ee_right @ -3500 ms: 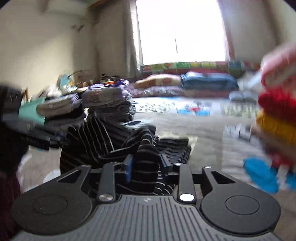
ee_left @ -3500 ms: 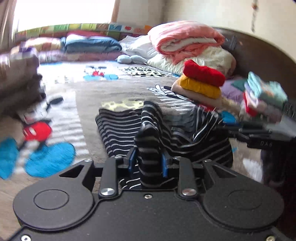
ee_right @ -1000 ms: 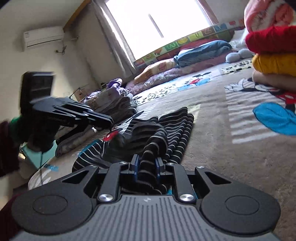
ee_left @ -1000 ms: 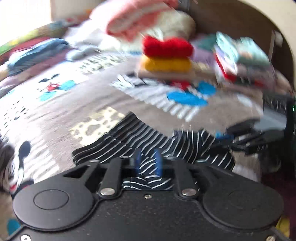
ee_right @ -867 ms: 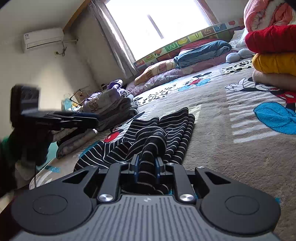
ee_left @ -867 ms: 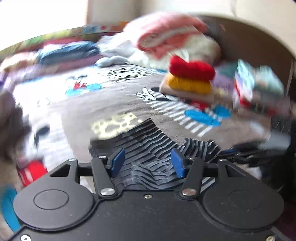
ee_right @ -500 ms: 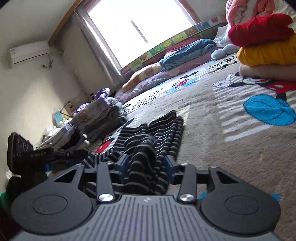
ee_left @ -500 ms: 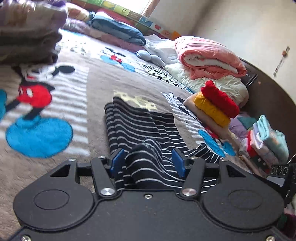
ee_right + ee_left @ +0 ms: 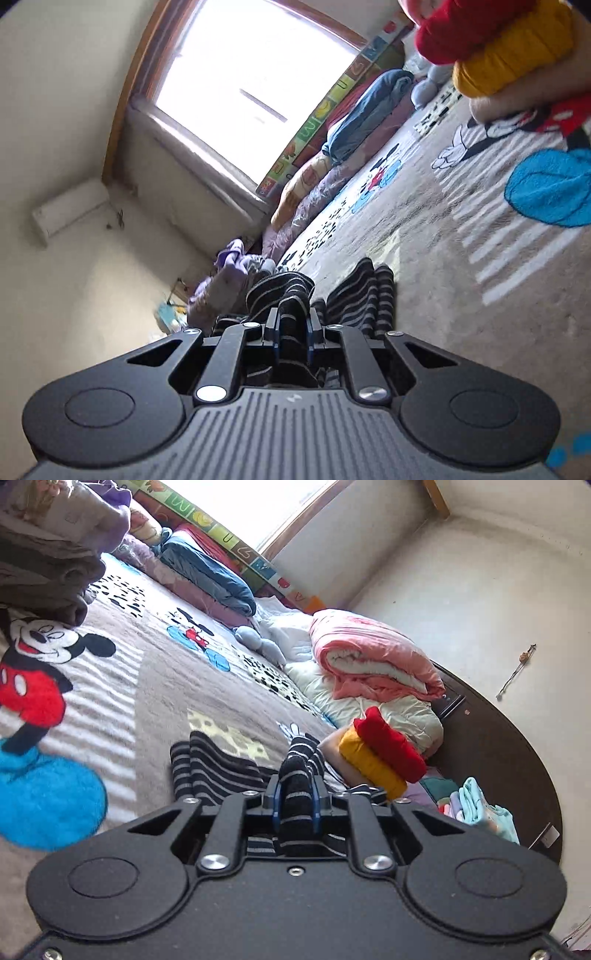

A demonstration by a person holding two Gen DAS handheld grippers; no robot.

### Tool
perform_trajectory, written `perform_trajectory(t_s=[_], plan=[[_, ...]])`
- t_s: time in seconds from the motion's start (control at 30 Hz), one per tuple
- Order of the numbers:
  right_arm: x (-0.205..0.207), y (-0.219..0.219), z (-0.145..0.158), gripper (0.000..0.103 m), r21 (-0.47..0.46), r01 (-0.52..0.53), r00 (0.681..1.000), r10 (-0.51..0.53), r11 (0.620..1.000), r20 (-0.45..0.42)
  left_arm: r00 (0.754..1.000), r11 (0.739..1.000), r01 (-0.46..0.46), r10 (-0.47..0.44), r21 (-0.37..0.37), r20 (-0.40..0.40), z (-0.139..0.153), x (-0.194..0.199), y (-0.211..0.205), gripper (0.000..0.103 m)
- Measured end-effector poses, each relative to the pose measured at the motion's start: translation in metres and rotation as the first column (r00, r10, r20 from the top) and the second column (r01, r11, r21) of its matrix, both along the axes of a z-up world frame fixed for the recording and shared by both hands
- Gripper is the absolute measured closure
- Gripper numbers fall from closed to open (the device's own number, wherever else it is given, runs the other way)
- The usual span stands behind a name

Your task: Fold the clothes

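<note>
Cloth of the striped shirt (image 9: 218,771) is clenched in both the left tongs (image 9: 295,805) and the right tongs (image 9: 293,332), while the rest is stretched toward twelve o'clock over the blanket (image 9: 159,672), equally near either hand.

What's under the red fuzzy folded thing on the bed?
The red fuzzy folded garment sits on a yellow folded garment, which lies on a beige folded piece. What is beneath that stack is covered.

Mickey blanket (image 9: 155,664); pink quilt (image 9: 369,661); possibly air conditioner (image 9: 70,210).
</note>
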State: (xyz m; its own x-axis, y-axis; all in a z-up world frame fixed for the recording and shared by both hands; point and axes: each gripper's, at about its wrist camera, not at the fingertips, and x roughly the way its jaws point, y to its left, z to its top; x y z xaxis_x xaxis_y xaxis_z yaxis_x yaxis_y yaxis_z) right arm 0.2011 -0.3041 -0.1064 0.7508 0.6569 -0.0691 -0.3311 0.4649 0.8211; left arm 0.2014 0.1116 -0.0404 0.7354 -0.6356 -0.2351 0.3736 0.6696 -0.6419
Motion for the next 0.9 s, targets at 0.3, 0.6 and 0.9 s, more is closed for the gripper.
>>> perform_trajectory(t_s=[0.3,0.6,0.9], plan=[[0.062,0.008,0.011,0.088,-0.012,-0.013,0.999,0.013,1.0,0.045,0.999,0.999,-0.028,0.029,-0.037,0.036,-0.008,0.046,0.01,0.09],[0.102,0.016,-0.001,0.088,-0.058,-0.024,1.0,0.025,0.998,0.01,0.999,0.999,-0.039,0.039,-0.009,-0.028,-0.032,0.08,0.013,0.09],[0.113,0.021,-0.018,0.087,-0.108,0.002,0.999,-0.007,0.994,-0.047,0.993,0.997,-0.04,0.047,0.061,-0.105,-0.045,0.092,0.005,0.088]])
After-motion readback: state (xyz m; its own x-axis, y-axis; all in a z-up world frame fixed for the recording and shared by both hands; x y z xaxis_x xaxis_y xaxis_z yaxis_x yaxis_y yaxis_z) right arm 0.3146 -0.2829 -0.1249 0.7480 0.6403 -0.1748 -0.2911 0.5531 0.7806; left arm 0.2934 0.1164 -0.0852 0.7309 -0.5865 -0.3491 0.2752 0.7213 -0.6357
